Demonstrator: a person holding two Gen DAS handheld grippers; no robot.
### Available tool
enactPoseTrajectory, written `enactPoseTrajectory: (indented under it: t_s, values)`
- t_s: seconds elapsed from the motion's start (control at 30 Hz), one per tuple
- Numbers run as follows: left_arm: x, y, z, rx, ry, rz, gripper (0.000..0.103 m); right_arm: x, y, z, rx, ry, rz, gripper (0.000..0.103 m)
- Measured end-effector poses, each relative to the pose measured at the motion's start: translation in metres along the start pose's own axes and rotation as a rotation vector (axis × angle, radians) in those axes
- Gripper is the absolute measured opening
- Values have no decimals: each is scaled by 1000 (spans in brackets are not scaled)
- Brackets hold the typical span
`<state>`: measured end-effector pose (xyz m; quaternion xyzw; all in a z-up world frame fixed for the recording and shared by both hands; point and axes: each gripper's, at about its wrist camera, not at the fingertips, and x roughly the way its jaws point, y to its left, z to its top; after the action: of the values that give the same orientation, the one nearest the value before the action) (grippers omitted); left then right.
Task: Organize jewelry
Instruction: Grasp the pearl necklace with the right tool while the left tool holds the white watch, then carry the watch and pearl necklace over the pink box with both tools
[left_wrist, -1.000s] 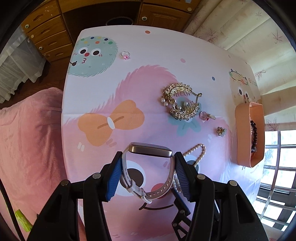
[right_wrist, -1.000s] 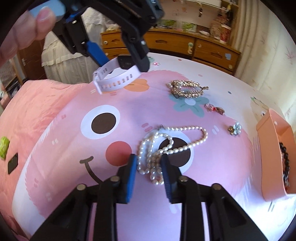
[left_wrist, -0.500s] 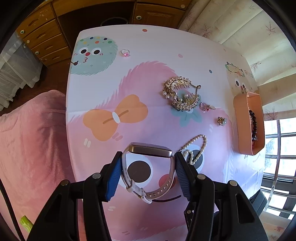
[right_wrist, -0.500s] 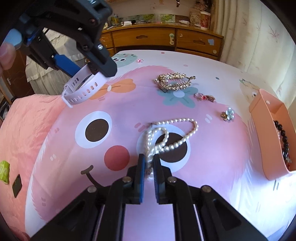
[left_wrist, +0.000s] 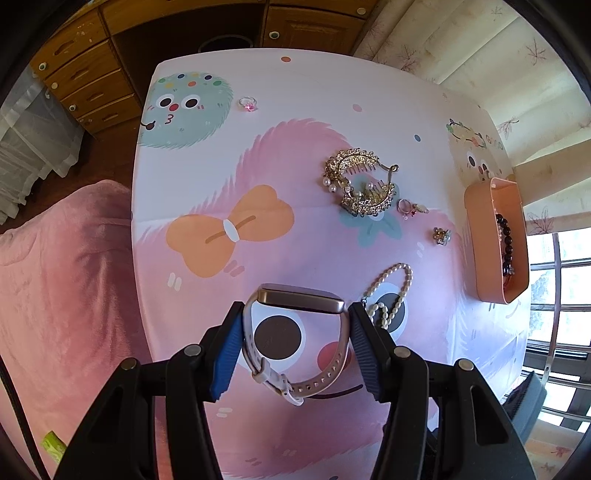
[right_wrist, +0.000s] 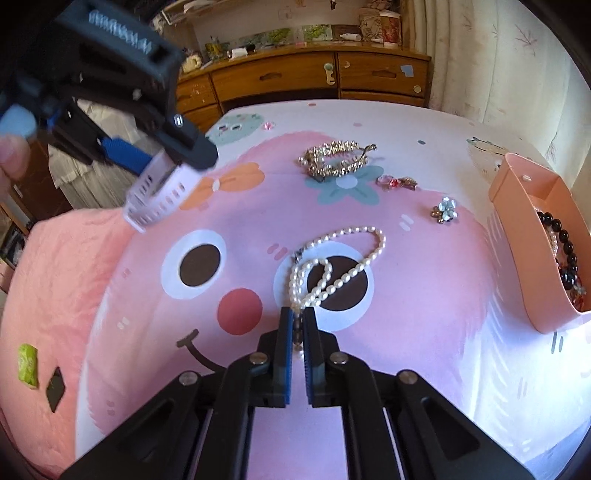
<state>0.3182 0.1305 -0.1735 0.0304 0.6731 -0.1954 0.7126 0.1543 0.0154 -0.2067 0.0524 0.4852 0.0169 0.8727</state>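
Observation:
My left gripper (left_wrist: 295, 314) is shut on a pale pink smartwatch (left_wrist: 301, 295) and holds it high above the table; it shows in the right wrist view (right_wrist: 162, 181) too. My right gripper (right_wrist: 297, 317) is shut on the near end of a white pearl necklace (right_wrist: 332, 266), whose loop still lies on the cloth; it also shows in the left wrist view (left_wrist: 391, 295). A peach tray (right_wrist: 524, 236) at the right edge holds a dark bead bracelet (right_wrist: 561, 243).
On the cartoon tablecloth (left_wrist: 258, 166) lie a gold hair comb (left_wrist: 360, 184), a red-stone ring (left_wrist: 408, 208), a flower brooch (left_wrist: 441, 235) and a pink ring (left_wrist: 247, 103). A wooden dresser (right_wrist: 332, 77) stands behind; a pink blanket (left_wrist: 62, 277) lies left.
My right gripper closed on the necklace's near end and pulled back and up. My left gripper rose higher with the watch.

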Motion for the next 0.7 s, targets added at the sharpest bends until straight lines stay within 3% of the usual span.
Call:
enactPoseTrajectory:
  t_s: [0.37,0.7]
  values:
    - [-1,-19,-3,26,-7,-1,54,-43,-17,23,40,-81,40,4]
    - [-11,-61,-1,70,-62,-17,54,-88,-48,44,48,-150,37,5]
